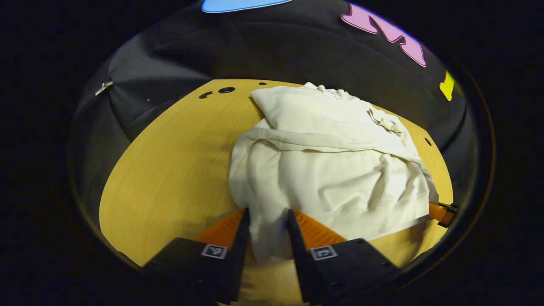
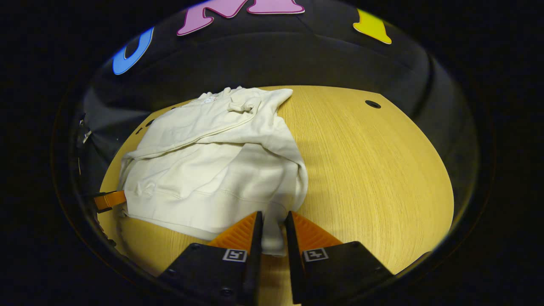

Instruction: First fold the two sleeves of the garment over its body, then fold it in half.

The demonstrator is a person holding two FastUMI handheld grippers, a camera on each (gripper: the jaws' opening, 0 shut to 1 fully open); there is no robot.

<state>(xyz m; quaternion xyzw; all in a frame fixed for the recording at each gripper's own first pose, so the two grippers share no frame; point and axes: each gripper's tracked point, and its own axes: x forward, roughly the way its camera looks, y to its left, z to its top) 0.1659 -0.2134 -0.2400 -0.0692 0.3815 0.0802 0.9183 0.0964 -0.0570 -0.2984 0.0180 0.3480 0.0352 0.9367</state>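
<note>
The cream garment lies bunched on the wooden table, sleeves folded over its body. At its near left corner the left gripper pinches the hem; at its near right corner the right gripper likewise clamps the hem

desk: light wooden top with fine grain, its far edge curved by the lens; bare wood shows on the left of the left gripper view and on the right of the right gripper view.
holes in desk: several small dark round holes near the far edge, one more toward the right edge; a single one in the right gripper view.
booth wall: black cloth, creased, rising behind the desk.
metal clip: small, silvery, on the cloth at far left.
</note>
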